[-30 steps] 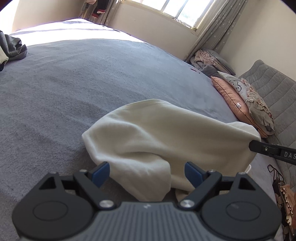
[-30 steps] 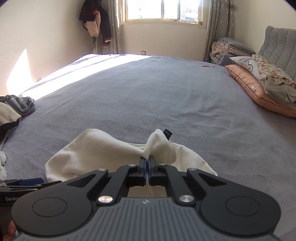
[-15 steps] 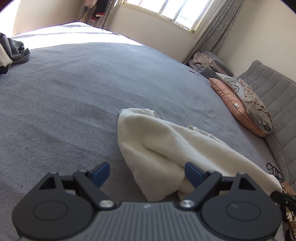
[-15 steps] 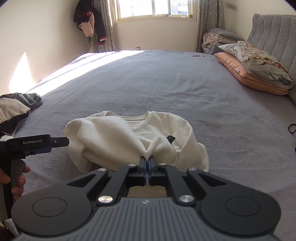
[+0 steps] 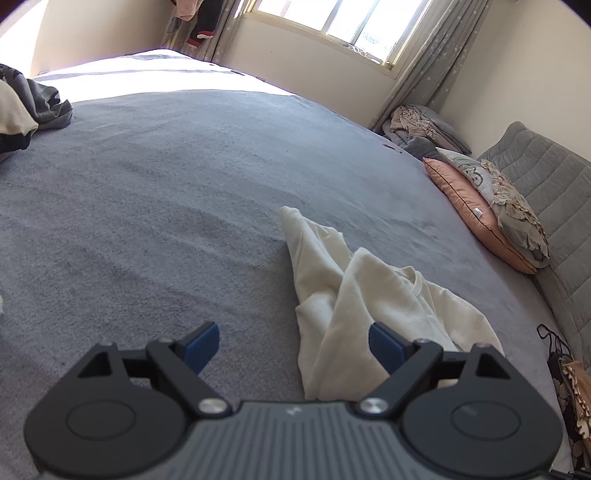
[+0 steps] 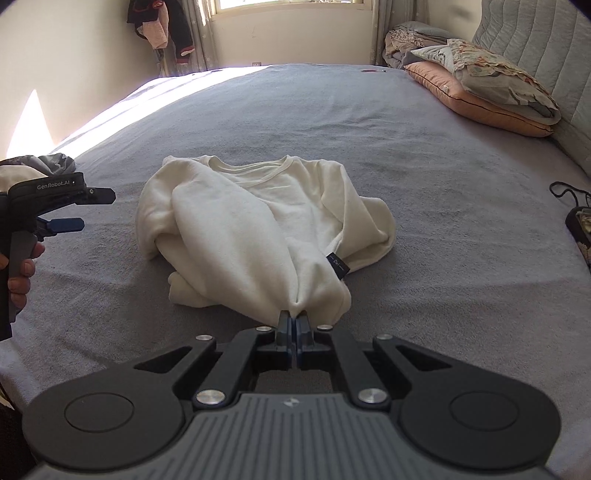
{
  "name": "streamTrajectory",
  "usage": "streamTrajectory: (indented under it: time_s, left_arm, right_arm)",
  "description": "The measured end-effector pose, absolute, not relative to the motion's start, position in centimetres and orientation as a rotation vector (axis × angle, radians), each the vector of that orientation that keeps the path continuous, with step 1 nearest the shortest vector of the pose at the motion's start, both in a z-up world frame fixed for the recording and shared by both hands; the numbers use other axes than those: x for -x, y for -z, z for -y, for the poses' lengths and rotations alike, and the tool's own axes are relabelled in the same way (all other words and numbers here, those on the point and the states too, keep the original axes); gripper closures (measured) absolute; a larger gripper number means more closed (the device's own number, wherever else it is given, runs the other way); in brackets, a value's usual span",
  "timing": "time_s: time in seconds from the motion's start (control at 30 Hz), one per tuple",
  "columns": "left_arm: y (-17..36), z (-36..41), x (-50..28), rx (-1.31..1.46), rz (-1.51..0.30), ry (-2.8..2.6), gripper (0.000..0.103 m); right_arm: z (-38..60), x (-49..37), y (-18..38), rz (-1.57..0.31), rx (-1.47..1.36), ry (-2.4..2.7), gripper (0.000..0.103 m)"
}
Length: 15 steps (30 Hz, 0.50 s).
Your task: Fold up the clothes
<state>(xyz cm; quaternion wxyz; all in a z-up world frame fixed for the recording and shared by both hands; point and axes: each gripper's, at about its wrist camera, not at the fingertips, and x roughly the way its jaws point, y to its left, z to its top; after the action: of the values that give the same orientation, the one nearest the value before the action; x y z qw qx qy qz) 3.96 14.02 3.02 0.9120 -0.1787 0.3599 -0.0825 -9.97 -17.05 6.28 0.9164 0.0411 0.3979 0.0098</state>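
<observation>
Right wrist: right gripper (image 6: 294, 322) pinches sweatshirt (image 6: 258, 221).

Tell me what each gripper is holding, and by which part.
The right gripper is shut on the cream long-sleeved sweatshirt, pinching a bunched fold near its black label. The left gripper is open and holds nothing.

Bright daylight from the window (image 5: 354, 29), blown out to white on the far bed (image 5: 155, 74) and wall. Soft shadows, sharp focus. Heavy fisheye curvature, dark vignette corners.
</observation>
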Motion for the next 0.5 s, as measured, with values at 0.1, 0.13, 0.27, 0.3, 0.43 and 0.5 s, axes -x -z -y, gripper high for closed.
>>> streamTrajectory:
  time_s: [0.1,0.13,0.27,0.3,0.43,0.5]
  left_arm:
    - [-2.9,-13.8,-4.1,0.369,-0.747,0.168,0.014]
    - [-2.8,-13.7,-4.2,0.369,-0.750,0.167,0.014]
    - [-2.6,-13.3,-4.9,0.376,-0.762,0.167,0.014]
    - [-2.6,-13.3,-5.1,0.380,-0.765,0.166,0.014]
    - [-2.3,-13.2,-6.0,0.418,-0.776,0.162,0.014]
    - [-2.0,-13.2,-6.6,0.434,-0.781,0.154,0.014]
  right_arm:
    - [17.0,10.2,-5.2,-0.854,-0.088,-0.023,0.100]
    - [17.0,10.1,-4.9,-0.867,-0.090,-0.023,0.100]
    - [17.2,9.7,-4.7,-0.900,-0.104,-0.027,0.094]
    - [17.3,9.6,-4.9,-0.894,-0.107,-0.027,0.084]
    - [18.3,9.3,-6.0,-0.863,-0.113,-0.025,0.068]
    - [18.9,8.9,-6.6,-0.849,-0.117,-0.025,0.068]
